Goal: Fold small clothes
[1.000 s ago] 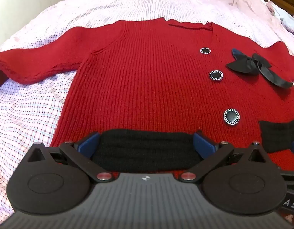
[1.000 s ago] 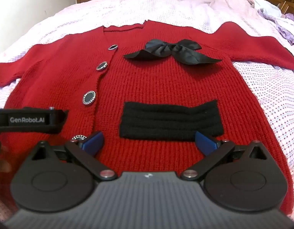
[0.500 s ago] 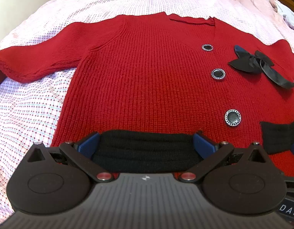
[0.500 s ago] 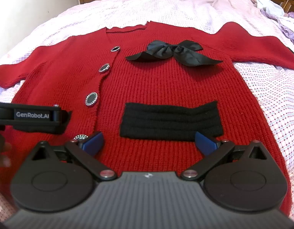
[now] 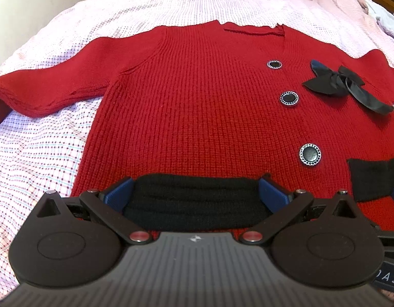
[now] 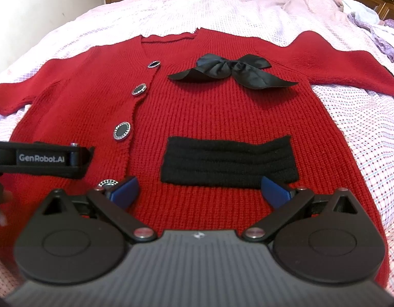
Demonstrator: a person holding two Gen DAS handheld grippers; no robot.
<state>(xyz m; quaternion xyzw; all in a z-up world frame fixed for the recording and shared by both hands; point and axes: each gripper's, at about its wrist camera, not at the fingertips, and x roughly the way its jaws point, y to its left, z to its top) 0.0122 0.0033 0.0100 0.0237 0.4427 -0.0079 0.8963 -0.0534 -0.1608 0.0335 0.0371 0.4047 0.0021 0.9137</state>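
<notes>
- Left gripper (image 5: pixel 197 194) and right gripper (image 6: pixel 199 192) both hang over the hem, fingers spread wide, holding nothing.
- The red cardigan (image 6: pixel 222 112) lies flat and face up on the bed (image 6: pixel 363 133), buttoned, sleeves spread out.
- Judging by this, no fold is made yet; all folding remains.
- Beyond, more clothes (image 6: pixel 371 18) lie at the far edge.

The red cardigan (image 6: pixel 222 112) lies flat, front up, on the bed (image 6: pixel 363 133). The right hand-held gripper (image 6: pixel 199 192) hovers wide open near its black pocket (image 6: pixel 227 163).
</notes>
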